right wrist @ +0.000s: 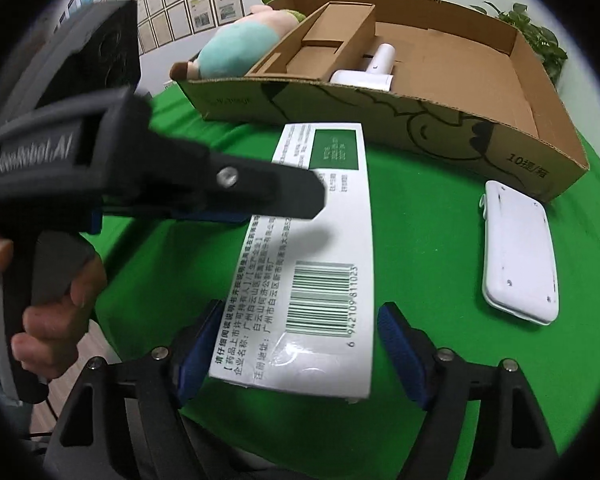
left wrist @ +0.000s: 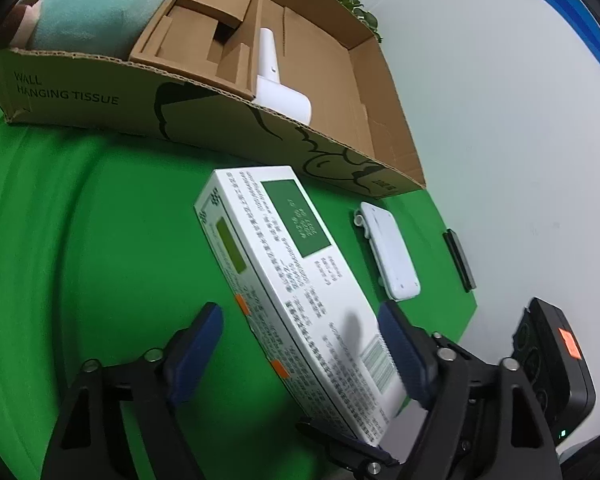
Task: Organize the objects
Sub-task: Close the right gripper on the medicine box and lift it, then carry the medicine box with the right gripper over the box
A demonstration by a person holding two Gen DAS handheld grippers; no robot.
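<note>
A long white medicine box (left wrist: 288, 280) with green panels and a barcode lies flat on the green cloth; it also shows in the right wrist view (right wrist: 320, 256). My left gripper (left wrist: 300, 316) is open, its blue pads on either side of the box's near end. My right gripper (right wrist: 300, 312) is open, straddling the barcode end. The left gripper (right wrist: 260, 200) shows in the right wrist view, over the box's left edge. A white flat device (left wrist: 388, 256) lies to the right of the box; it also shows in the right wrist view (right wrist: 520, 260).
A big open cardboard box (left wrist: 236, 120) stands behind; it also shows in the right wrist view (right wrist: 420, 120). It holds a teal plush toy (left wrist: 100, 4), a brown cardboard insert (left wrist: 208, 28) and a white appliance (left wrist: 276, 84). Plants (right wrist: 540, 36) stand behind. The cloth's edge (left wrist: 460, 260) lies right.
</note>
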